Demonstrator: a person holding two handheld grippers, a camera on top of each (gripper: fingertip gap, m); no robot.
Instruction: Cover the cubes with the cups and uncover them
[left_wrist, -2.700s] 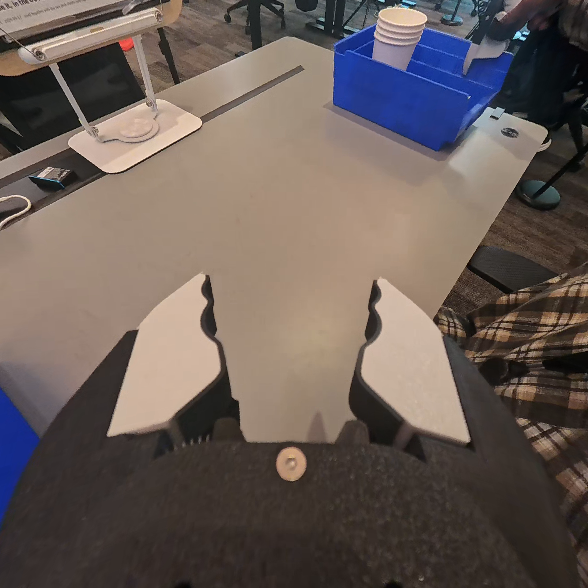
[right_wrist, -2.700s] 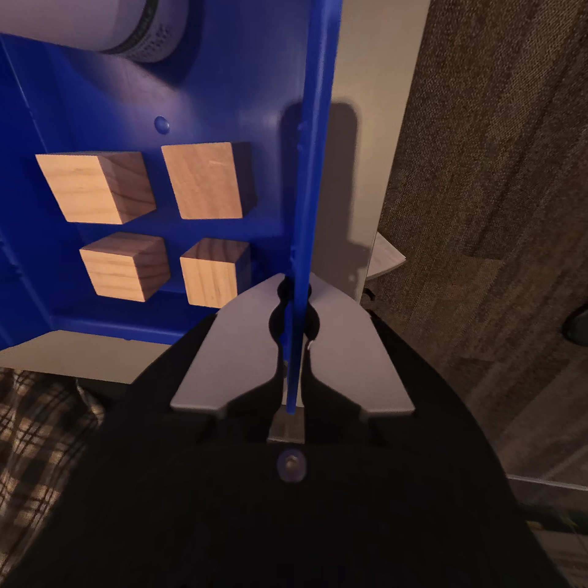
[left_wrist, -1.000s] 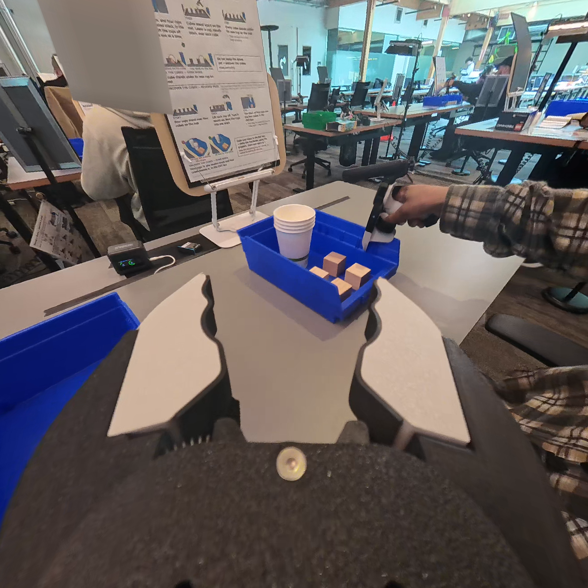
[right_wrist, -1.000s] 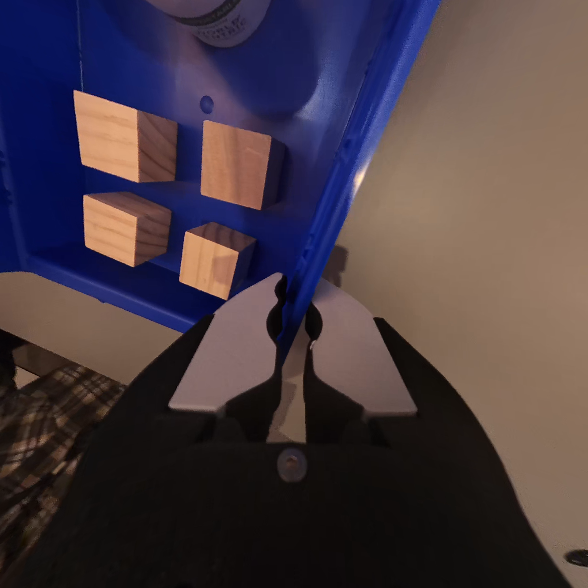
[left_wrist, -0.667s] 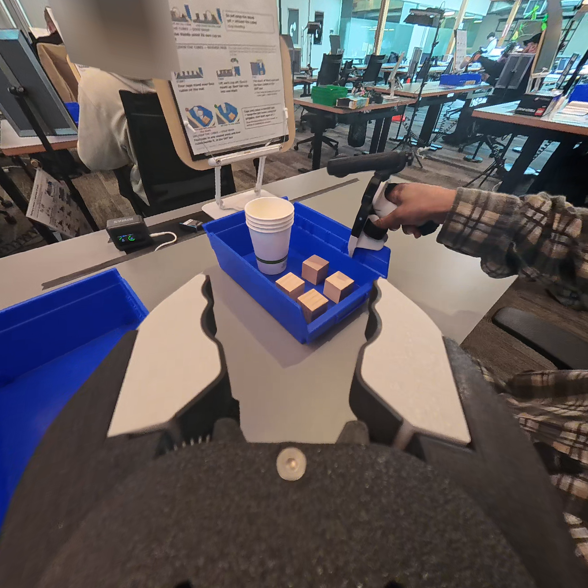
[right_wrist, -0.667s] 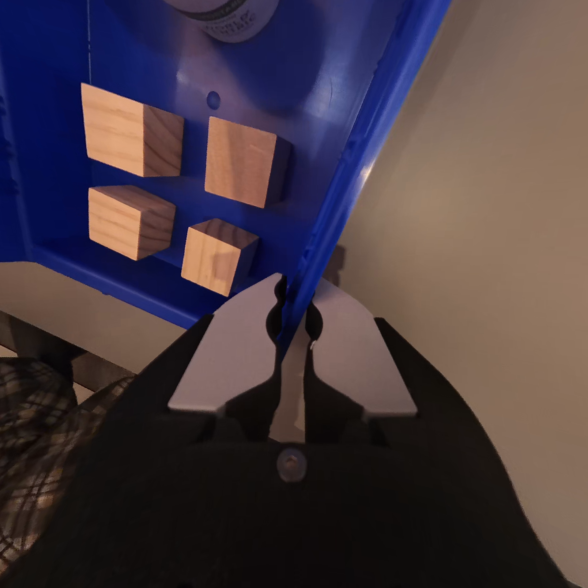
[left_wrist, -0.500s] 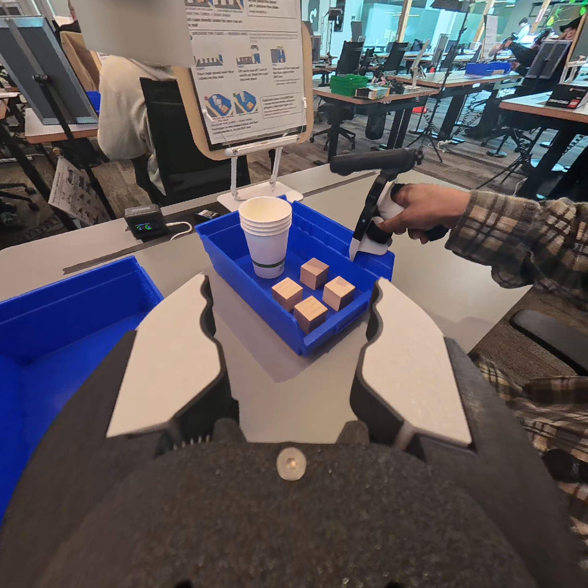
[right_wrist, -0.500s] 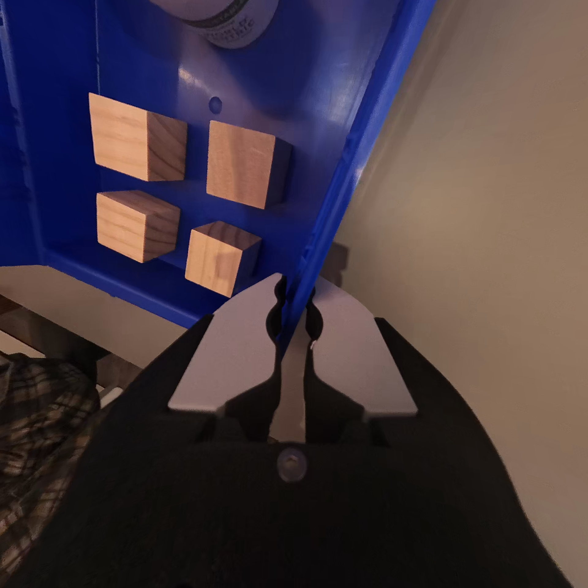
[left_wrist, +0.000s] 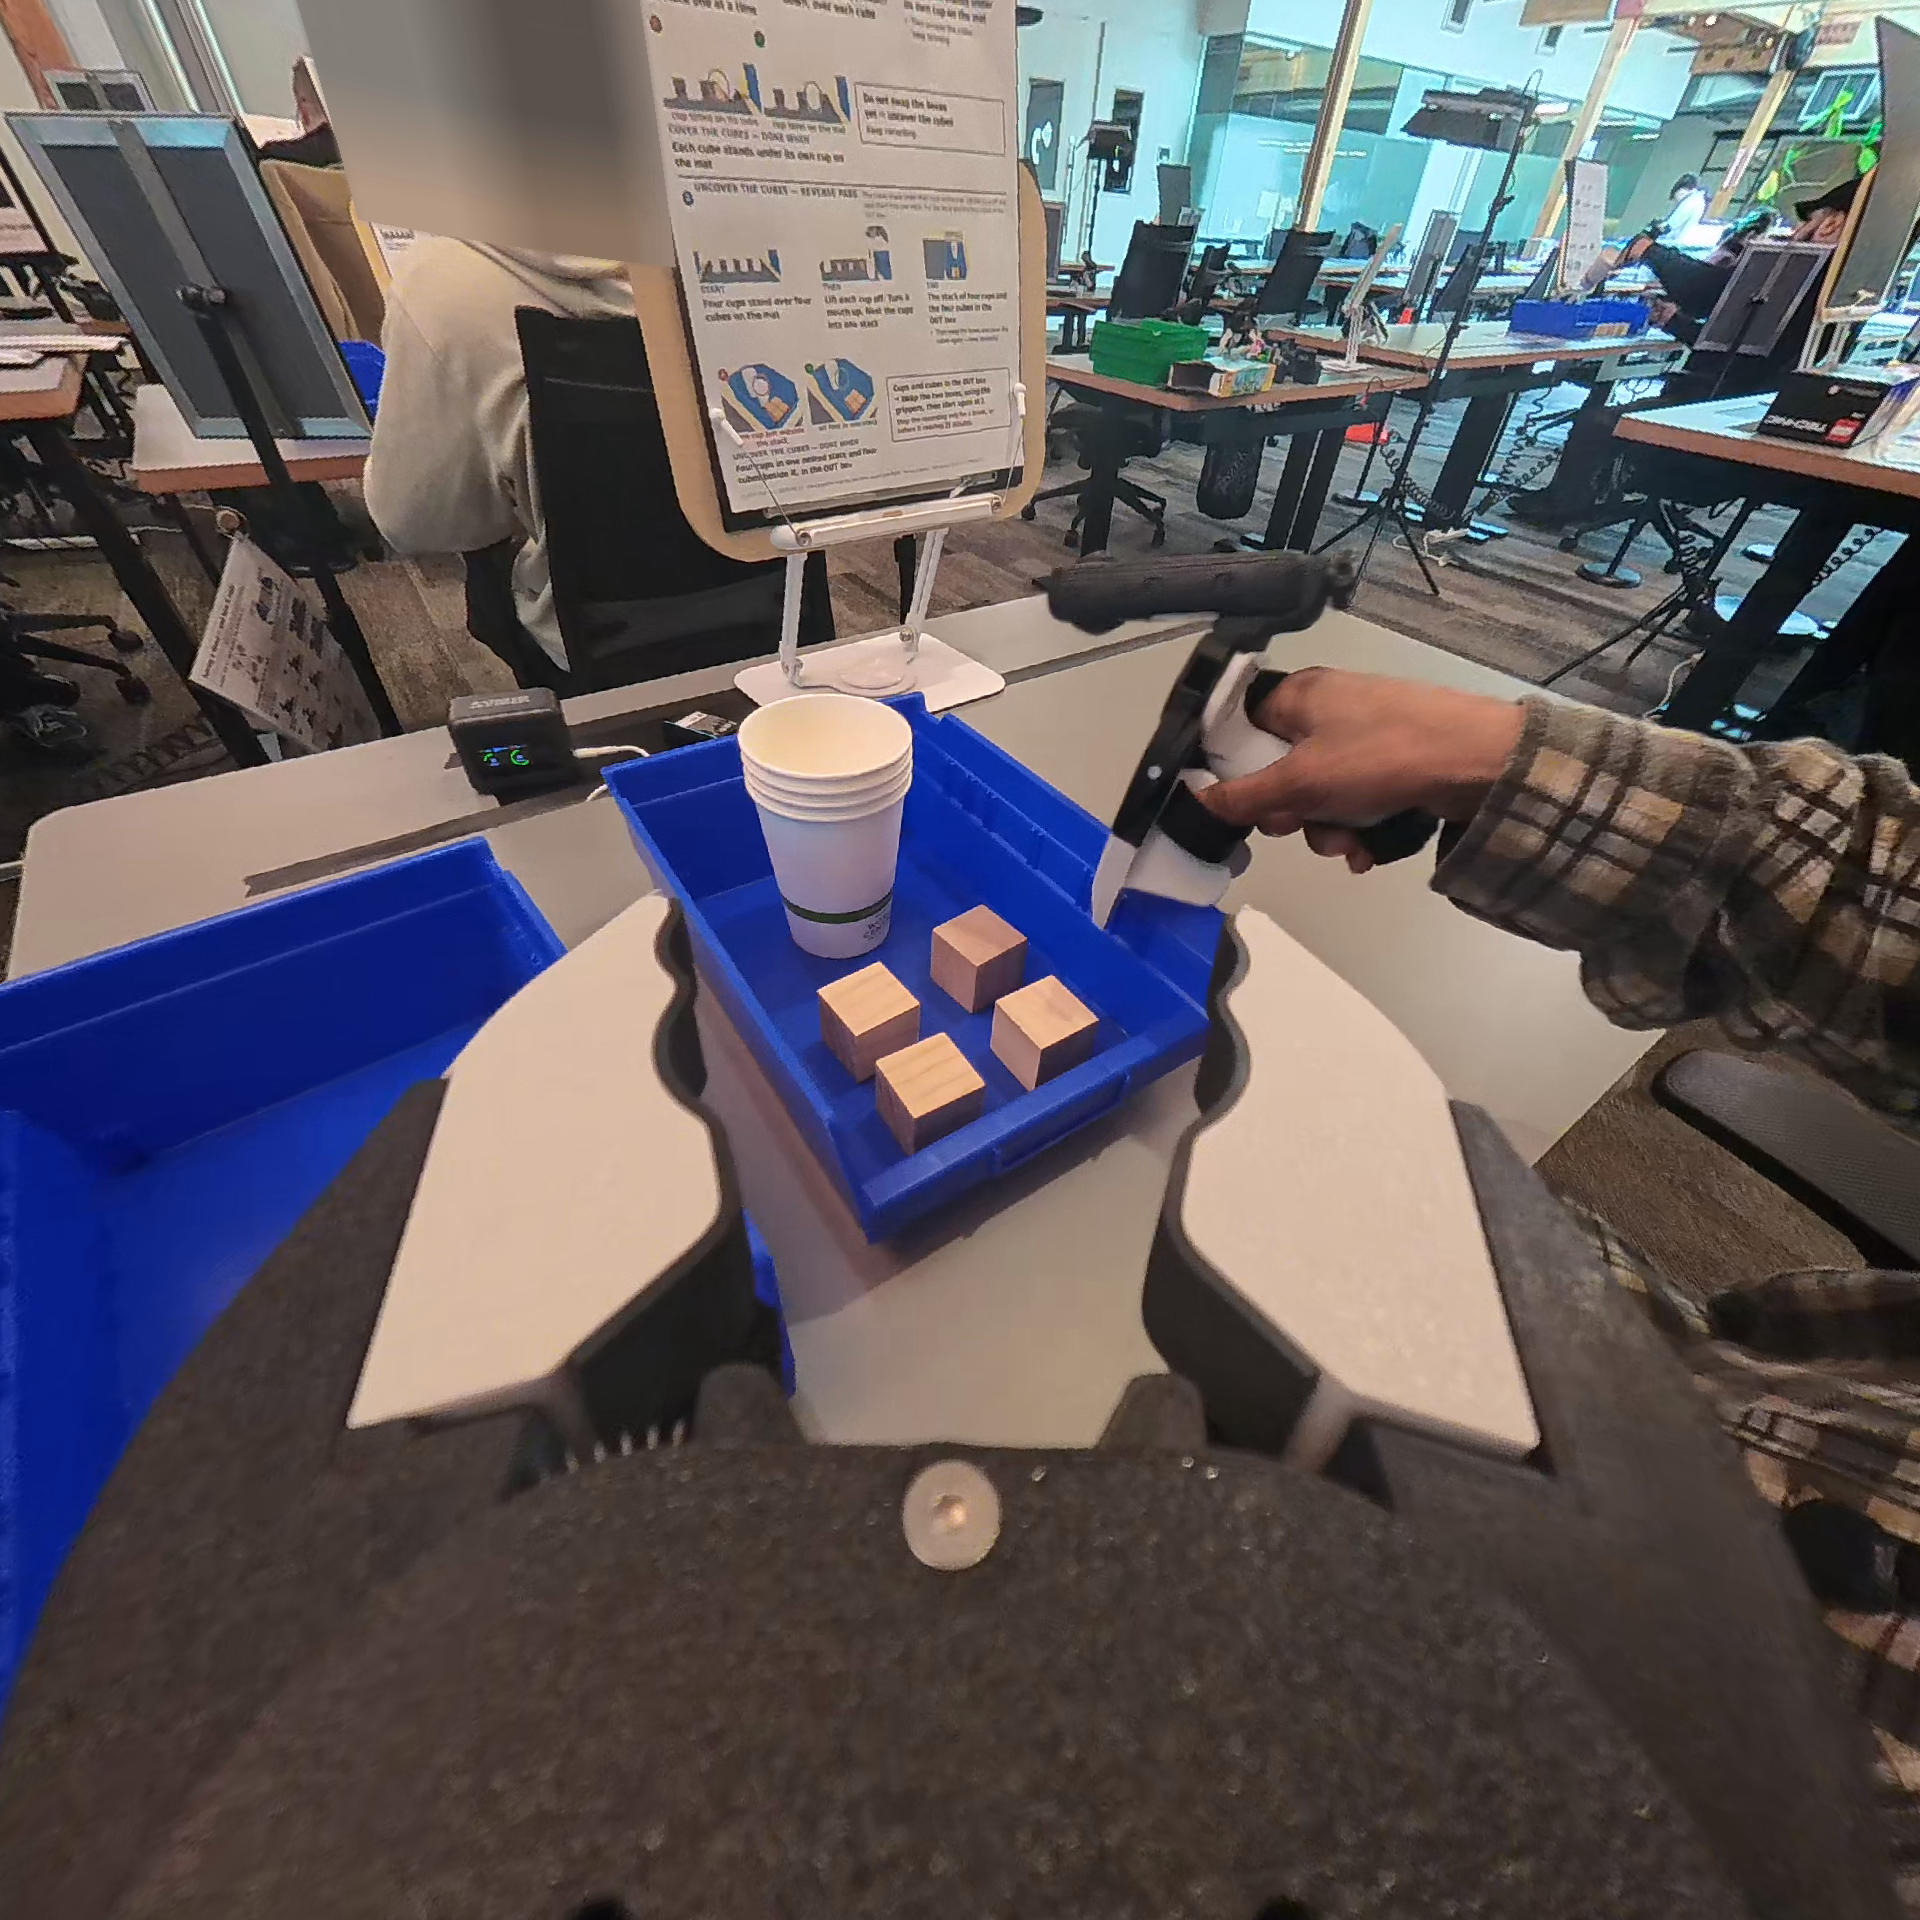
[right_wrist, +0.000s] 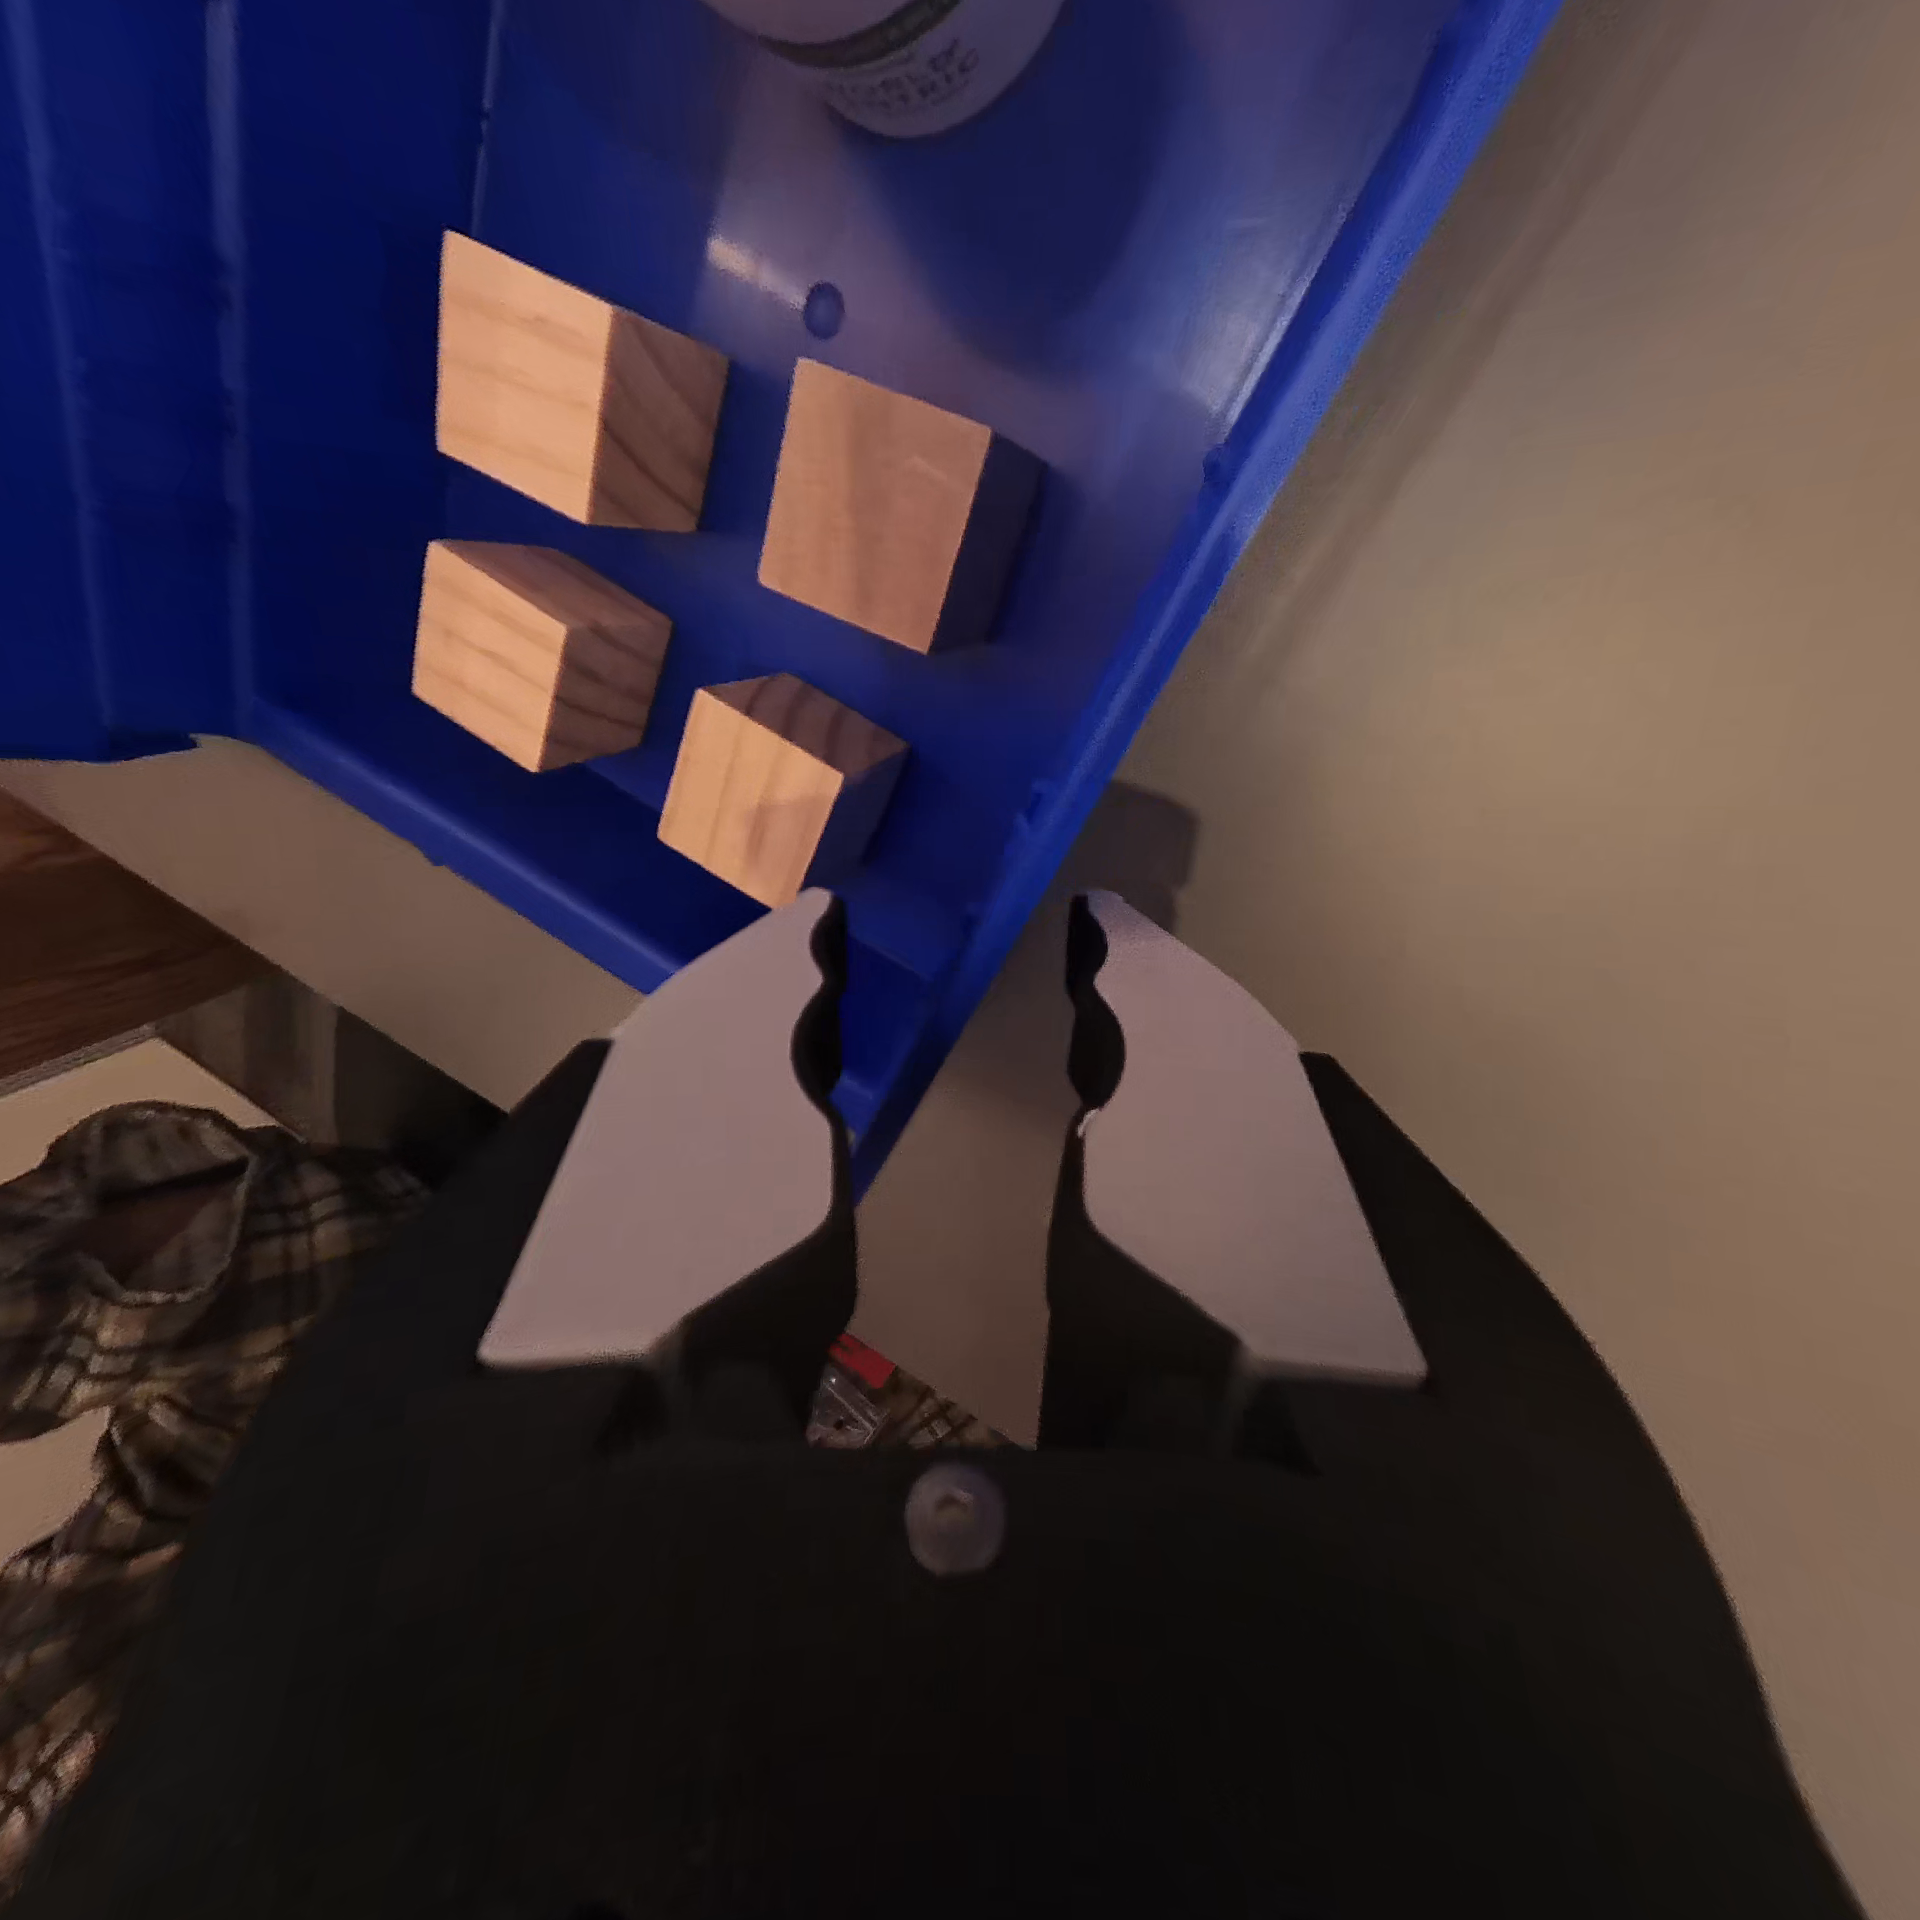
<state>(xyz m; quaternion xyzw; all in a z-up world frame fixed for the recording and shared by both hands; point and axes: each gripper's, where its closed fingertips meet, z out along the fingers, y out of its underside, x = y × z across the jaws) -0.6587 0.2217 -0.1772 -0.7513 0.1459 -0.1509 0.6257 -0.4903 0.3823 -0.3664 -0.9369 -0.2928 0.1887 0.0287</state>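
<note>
R gripper (right_wrist: 951, 914), jaws apart, straddles the blue bin (left_wrist: 1049, 1174) wall near table edge; L gripper (left_wrist: 940, 971) jaws wide apart; cups (left_wrist: 831, 821), four cubes (left_wrist: 956, 1023) inside.

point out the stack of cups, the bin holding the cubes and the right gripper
stack of cups (left_wrist: 831, 831), left wrist view, on the white side wall of the outer cup
bin (left_wrist: 997, 1184), left wrist view, on its blue front wall
right gripper (right_wrist: 951, 961), right wrist view, in the gap between its fingertips, across the bin's side wall

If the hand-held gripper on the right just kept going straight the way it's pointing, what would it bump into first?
Most likely the side wall of the blue bin. The right hand-held gripper is open and straddles that wall's rim, so the wall would slide deeper between its fingers. The wooden cubes lie just left of that line.
</note>
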